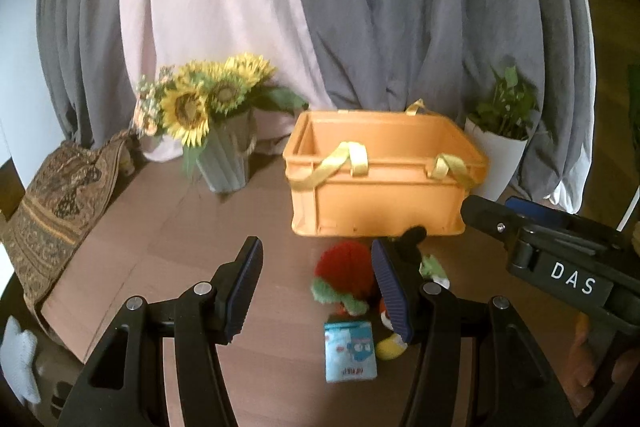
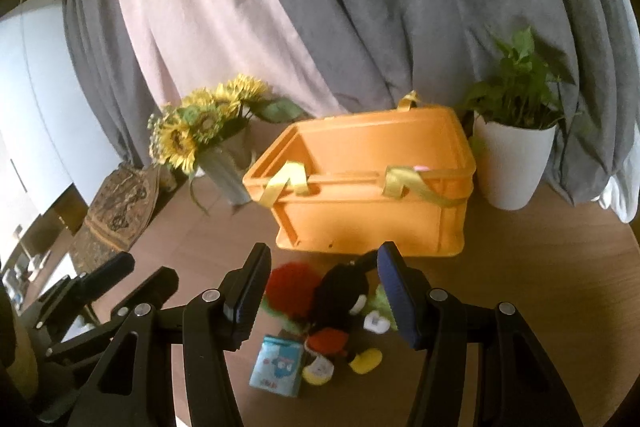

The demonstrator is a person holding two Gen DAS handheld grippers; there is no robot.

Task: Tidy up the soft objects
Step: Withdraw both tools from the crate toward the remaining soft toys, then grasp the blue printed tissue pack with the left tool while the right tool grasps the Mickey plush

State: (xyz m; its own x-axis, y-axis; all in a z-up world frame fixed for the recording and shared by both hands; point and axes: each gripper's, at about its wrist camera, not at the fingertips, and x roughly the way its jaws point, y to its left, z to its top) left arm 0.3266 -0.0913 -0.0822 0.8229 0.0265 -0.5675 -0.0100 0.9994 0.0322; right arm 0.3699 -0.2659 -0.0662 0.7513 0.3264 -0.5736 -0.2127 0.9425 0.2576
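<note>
Right wrist view: right gripper [image 2: 320,291] and left gripper [image 1: 316,287] both gape empty above plush toys [image 2: 340,311] heaped before the orange plastic crate [image 2: 372,215], likely their destination.

Sunflowers in a grey vase [image 1: 224,163], potted plant [image 2: 514,155], patterned cushion [image 1: 56,203], grey curtains [image 1: 400,7].

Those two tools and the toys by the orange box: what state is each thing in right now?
Left tool: open, holding nothing.
Right tool: open, holding nothing, above the toys.
Orange crate: upright, lidless, yellow straps over its rim.
Black mouse plush: lying on the table before the crate.
Red and green plush: lying beside it.
Blue packet: flat on the table.
Sunflower vase: upright.
Potted plant: upright.
</note>
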